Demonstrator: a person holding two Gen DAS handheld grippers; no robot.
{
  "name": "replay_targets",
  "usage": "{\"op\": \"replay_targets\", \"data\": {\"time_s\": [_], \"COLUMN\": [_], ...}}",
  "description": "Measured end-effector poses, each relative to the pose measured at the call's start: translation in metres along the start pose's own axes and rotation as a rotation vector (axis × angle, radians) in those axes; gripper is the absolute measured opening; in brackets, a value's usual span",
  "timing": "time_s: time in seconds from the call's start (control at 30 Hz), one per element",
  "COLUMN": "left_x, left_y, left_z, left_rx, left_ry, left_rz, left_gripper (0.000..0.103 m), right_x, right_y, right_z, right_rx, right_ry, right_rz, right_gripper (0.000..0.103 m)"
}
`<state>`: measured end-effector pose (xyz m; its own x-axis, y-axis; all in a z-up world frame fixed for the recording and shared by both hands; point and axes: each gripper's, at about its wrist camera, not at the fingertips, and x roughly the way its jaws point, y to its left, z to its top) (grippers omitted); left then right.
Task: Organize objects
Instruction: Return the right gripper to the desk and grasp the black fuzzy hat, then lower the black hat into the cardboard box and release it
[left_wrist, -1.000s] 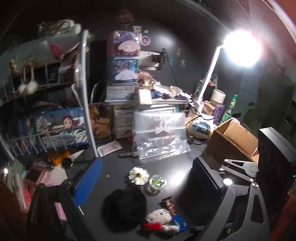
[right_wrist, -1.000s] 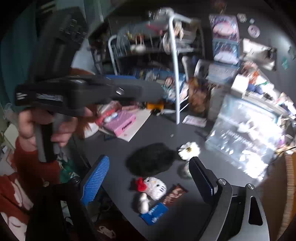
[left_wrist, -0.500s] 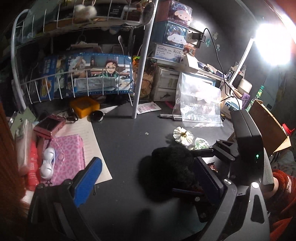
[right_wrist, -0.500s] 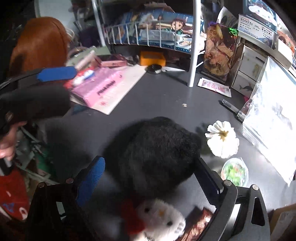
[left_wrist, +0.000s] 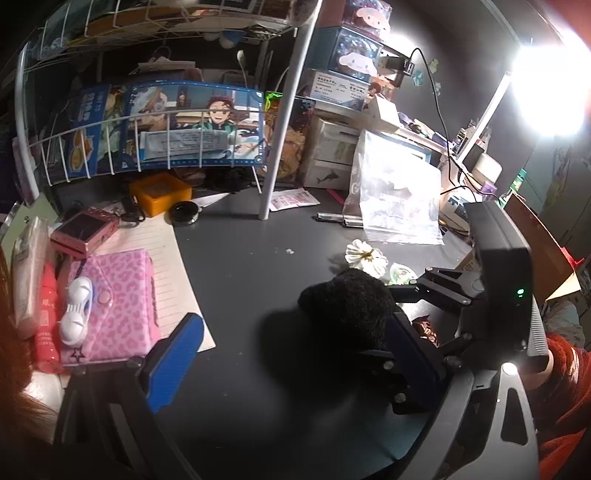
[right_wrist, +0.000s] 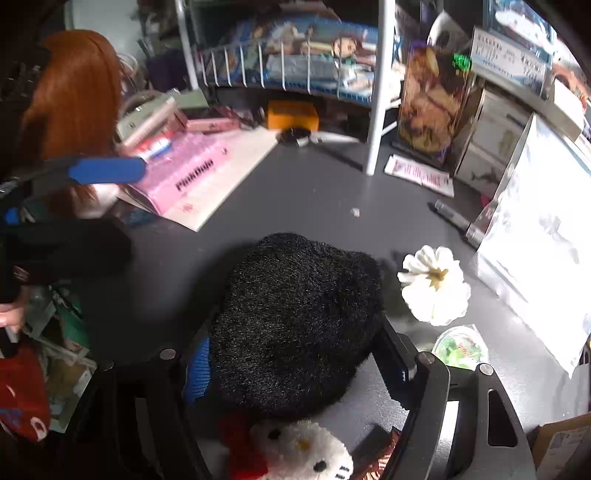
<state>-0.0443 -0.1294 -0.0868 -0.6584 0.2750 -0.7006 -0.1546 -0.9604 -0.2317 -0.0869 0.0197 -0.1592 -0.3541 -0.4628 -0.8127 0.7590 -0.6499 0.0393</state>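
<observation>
A black fuzzy pouf (right_wrist: 295, 321) lies on the dark desk (right_wrist: 295, 192). My right gripper (right_wrist: 299, 365) has closed its blue pads on both sides of it and grips it. It also shows in the left wrist view (left_wrist: 347, 306), with the right gripper (left_wrist: 391, 354) behind it. My left gripper (left_wrist: 288, 350) is open and empty above bare desk, left of the pouf. A white flower (right_wrist: 434, 284), a green round badge (right_wrist: 460, 349) and a Hello Kitty plush (right_wrist: 303, 456) lie close around the pouf.
A pink leopard pouch (left_wrist: 110, 302), a pink camera (left_wrist: 83, 230) and an orange box (left_wrist: 160, 192) sit at the left. A white wire rack pole (left_wrist: 282, 129) stands at the back. A clear plastic bag (left_wrist: 397, 195) and a cardboard box (left_wrist: 535, 240) are at the right.
My right gripper dropped onto the black pouf and closed around it. My left gripper swung left and down toward the desk and stayed open.
</observation>
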Motion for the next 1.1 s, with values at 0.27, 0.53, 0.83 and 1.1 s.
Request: {"op": "replay_targets", "data": {"time_s": [0.27, 0.53, 0.83, 1.1], "left_x": [-0.012, -0.041, -0.049, -0.017], "left_y": [-0.034, -0.090, -0.185, -0.280], "left_z": [0.015, 0.045, 0.084, 0.118], "left_rx": [0.064, 0.130, 0.284, 0.389], "left_ry": [-0.028, -0.095, -0.119, -0.064], "left_rz": [-0.104, -0.279, -0.409, -0.492], "left_gripper": [0.097, 0.085, 0.065, 0.065], "right_x": [-0.069, -0.150, -0.229, -0.284], "right_y": [0.020, 0.017, -0.033, -0.103], "right_z": [0.004, -0.003, -0.029, -0.064], "right_rx": [-0.047, -0.066, -0.019, 0.111], "right_ry": [-0.154, -0.289, -0.380, -0.392], "right_rz": [0.060, 0.047, -0.098, -0.192], "right_gripper": [0.072, 0.072, 0.072, 0.072]}}
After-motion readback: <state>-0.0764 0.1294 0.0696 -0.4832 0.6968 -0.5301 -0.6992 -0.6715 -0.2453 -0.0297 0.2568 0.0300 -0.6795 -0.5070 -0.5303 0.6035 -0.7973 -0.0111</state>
